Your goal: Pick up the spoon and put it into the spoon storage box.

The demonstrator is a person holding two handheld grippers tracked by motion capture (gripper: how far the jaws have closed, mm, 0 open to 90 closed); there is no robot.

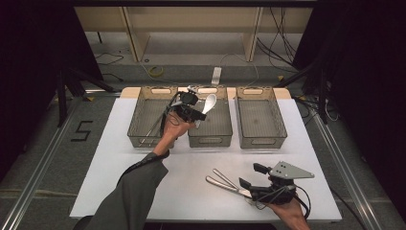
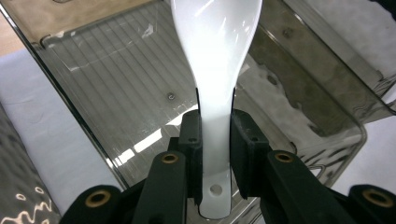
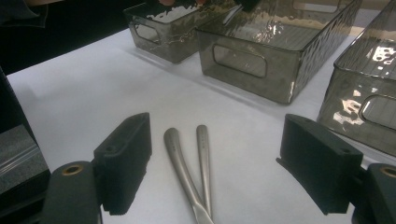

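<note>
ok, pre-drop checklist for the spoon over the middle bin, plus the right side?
1. Left gripper shut on the spoon: ok, pads clamp the handle on both sides.
2. Spoon over the middle bin: ok, the bowl hangs above the bin's ribbed floor.
3. Spoon low enough to release: cannot tell, the gap to the floor is unclear.
4. Landing spot free: ok, the floor seen beneath the spoon is bare.
5. Right gripper open: ok, jaws stand wide apart.
6. Metal utensils lined up for the next pick: ok, both handles lie on the table between the jaws, untouched.
</note>
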